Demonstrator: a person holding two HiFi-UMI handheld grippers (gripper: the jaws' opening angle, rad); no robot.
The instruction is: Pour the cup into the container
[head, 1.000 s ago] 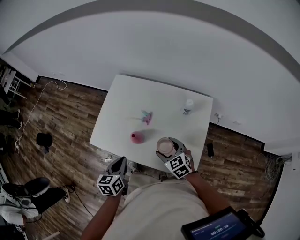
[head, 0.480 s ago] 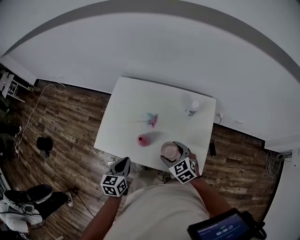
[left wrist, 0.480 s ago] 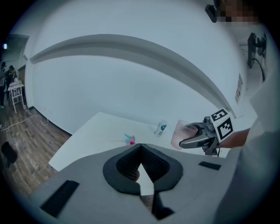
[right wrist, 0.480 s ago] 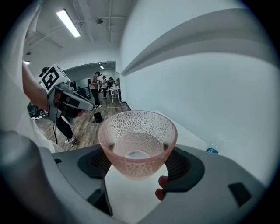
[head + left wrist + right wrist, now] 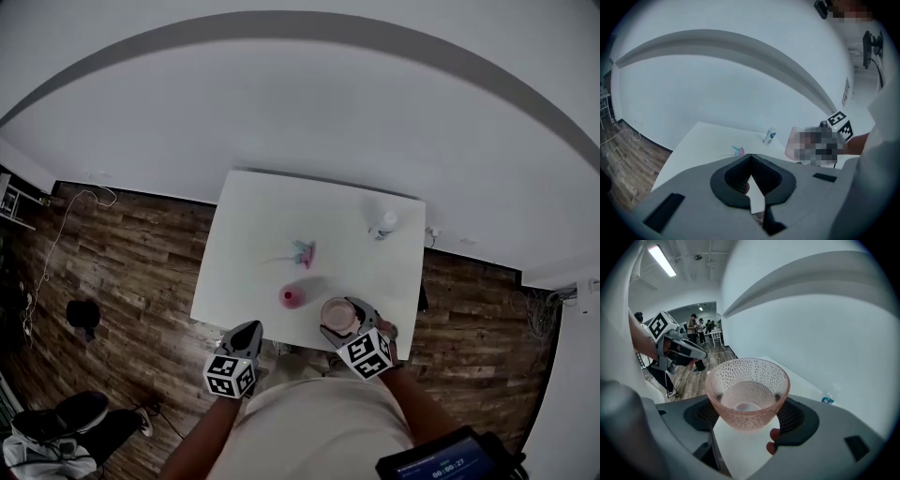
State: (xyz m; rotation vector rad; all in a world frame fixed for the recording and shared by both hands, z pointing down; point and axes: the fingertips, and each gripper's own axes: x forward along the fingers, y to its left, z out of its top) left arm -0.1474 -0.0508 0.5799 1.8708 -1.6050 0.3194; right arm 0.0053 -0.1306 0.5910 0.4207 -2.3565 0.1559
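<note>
- Since a second ago the right gripper (image 5: 341,319) and its cup (image 5: 747,394) sit a touch closer to the small pink container (image 5: 292,298). The head view has also drifted, so the white table (image 5: 253,225) lies slightly lower in it.
- That gripper's fingers are clamped on the cup, one dark pad pressed to each side of its lower wall.
- The cup is a pale pink, dimpled glass one, held upright above the table's near edge. Whether anything is in it cannot be told.
- The pink container stands on the table just to the left of the cup, apart from it and close to the near edge.
- The left gripper (image 5: 249,328) hangs off the table's near edge, over the wooden floor (image 5: 122,262), left of the container and below it in the head view.
- Its fingertips meet at a point with nothing between them.
- Farther back on the table, a small pink-and-teal object (image 5: 302,251) lies near the middle, and a white bottle (image 5: 384,222) stands toward the far right corner.
- Both are well apart from the cup.
</note>
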